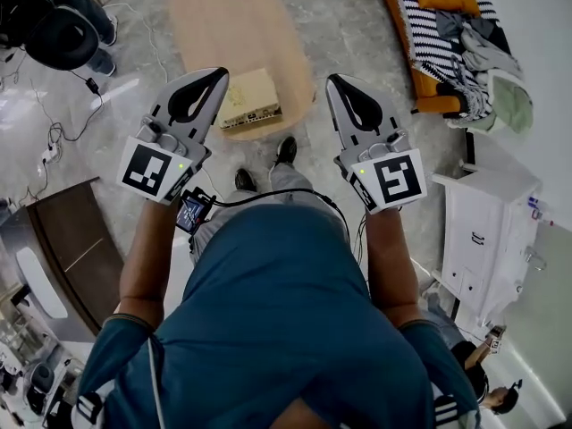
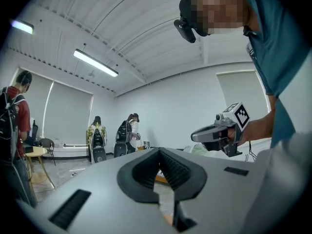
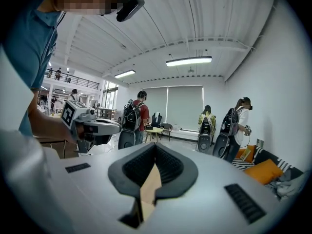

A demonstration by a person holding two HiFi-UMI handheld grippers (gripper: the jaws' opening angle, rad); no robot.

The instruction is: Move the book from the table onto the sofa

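In the head view, the book (image 1: 250,99) is seen lying on the near end of the table (image 1: 232,16), between the left hand-held gripper (image 1: 213,77) and the right hand-held gripper (image 1: 334,82); the sofa (image 1: 420,79) is seen far right; in the left gripper view, the jaws are clenched on nothing; in the right gripper view, likewise.

Left gripper (image 2: 159,151) fills the bottom edge, grey jaws pressed together, nothing between the black pads, just a sliver of floor through the gap. Over at the right, the right gripper (image 2: 194,136) is held level and seen side-on, marker cube (image 2: 241,115) on top. Person in a teal shirt (image 2: 273,48) leans in from the upper right. Two people (image 2: 114,138) stand at the far wall, and another in red (image 2: 12,130) is at the left edge by a small round table (image 2: 34,151).
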